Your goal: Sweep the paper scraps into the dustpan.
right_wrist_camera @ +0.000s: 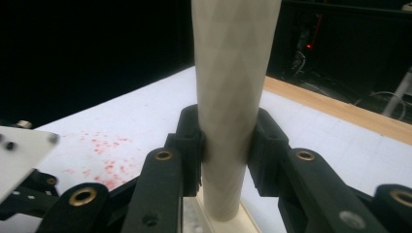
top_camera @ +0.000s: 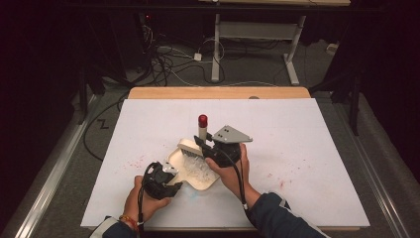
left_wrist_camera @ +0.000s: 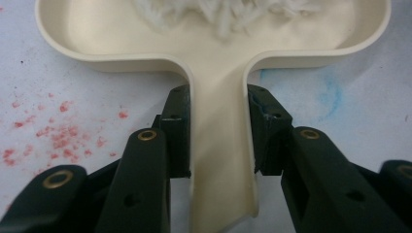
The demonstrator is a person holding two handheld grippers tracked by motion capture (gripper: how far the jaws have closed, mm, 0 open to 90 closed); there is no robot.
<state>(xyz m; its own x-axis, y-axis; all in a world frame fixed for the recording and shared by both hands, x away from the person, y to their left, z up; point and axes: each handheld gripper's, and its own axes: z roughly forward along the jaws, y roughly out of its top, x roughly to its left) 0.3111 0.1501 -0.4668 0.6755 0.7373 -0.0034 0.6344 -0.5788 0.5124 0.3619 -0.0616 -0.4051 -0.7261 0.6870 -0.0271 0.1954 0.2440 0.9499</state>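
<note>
Left gripper clenches the dustpan handle, right gripper the brush handle, white shreds between.

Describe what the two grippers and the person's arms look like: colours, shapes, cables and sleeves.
Both grippers are black with two chunky jaws and brass-coloured rivets. The right gripper carries a grey three-cornered plate with small holes on top; the left gripper has none. A black cable trails from each along the forearm. The sleeves are dark blue, and the left wrist wears an orange-red band.
</note>
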